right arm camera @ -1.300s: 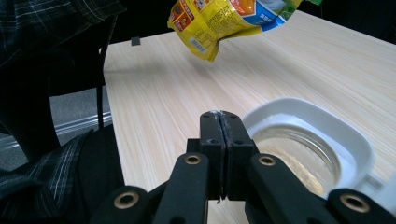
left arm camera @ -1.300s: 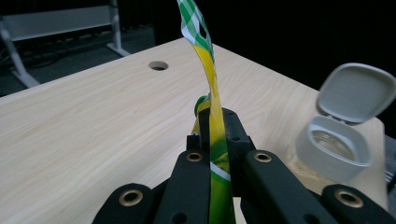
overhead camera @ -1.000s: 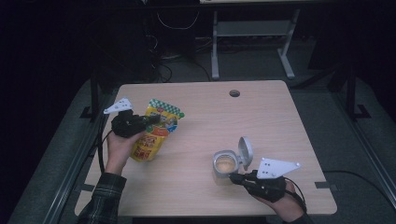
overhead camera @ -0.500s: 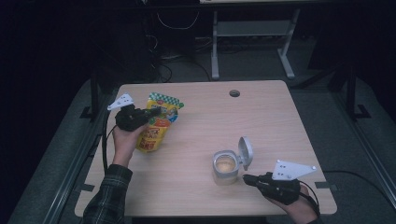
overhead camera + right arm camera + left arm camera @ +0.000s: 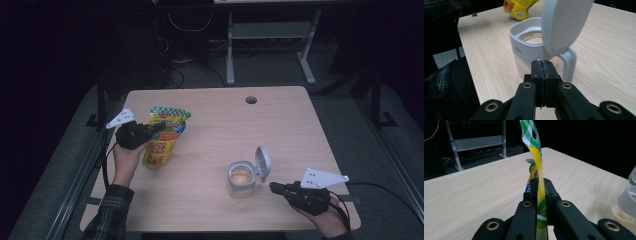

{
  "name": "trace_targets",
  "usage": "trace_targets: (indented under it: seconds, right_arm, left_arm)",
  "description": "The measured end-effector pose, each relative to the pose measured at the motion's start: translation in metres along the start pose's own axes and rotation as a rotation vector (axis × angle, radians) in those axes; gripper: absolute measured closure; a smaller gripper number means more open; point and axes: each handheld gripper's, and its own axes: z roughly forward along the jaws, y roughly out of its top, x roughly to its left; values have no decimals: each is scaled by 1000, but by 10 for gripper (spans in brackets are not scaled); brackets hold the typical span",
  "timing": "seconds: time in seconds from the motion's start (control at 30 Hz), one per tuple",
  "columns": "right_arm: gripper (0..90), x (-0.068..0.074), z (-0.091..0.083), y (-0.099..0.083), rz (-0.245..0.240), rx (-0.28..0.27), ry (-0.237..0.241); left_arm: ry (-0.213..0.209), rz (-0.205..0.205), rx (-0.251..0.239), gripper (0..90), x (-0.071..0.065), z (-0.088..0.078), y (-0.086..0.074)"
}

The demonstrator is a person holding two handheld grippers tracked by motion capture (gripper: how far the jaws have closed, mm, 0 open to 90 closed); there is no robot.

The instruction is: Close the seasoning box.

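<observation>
The left gripper (image 5: 537,192) had its jaws clamped on the pouch (image 5: 537,167). The right gripper (image 5: 541,66) had its jaws together, empty, with the jar (image 5: 529,48) just beyond their tips.

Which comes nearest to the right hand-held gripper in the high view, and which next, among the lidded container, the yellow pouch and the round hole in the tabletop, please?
From the right hand-held gripper:
1. Lidded container, just to its left, lid flipped open.
2. Yellow pouch, across the table at the left, clamped in the left hand-held gripper.
3. Round hole, near the far edge.
</observation>
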Motion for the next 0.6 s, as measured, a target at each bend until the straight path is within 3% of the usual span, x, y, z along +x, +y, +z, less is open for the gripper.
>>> trace_targets:
  seconds: [0.6]
  right_arm:
    - [889, -28, -4, 6, 40, -22, -69]
  left_arm:
    - [37, -12, -12, 853, -13, -44, -31]
